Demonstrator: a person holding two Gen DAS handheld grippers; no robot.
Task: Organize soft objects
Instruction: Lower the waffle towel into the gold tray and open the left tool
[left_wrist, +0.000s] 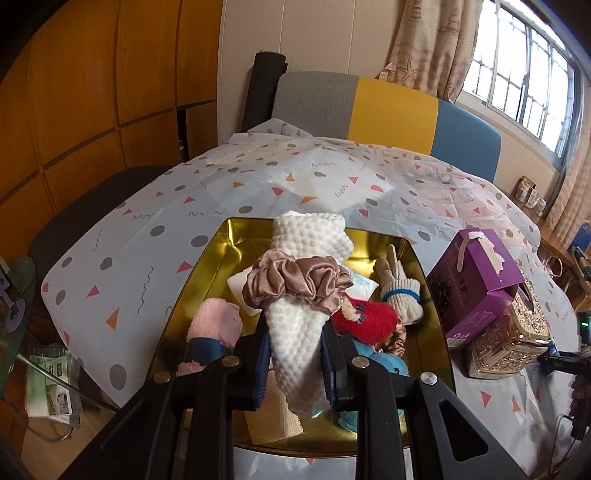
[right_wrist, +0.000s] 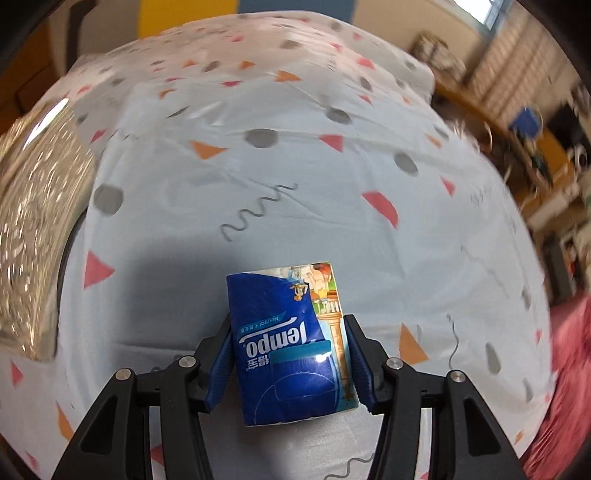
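On the patterned desk cloth (right_wrist: 295, 206), the right gripper (right_wrist: 291, 354) has its jaws closed on a tissue pack (right_wrist: 288, 339) standing upright between them. The left gripper (left_wrist: 295, 354) pinches a white cloth (left_wrist: 295, 332) above the gold tin (left_wrist: 229, 236), straight ahead of its jaws.

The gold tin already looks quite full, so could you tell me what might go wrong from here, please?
1. The scrunchie sits loosely around the white cloth pinched in the left gripper; it may slip off.
2. The gold tin is crowded, so added items could spill over.
3. The right gripper holds the tissue pack by its soft sides; it might slide.
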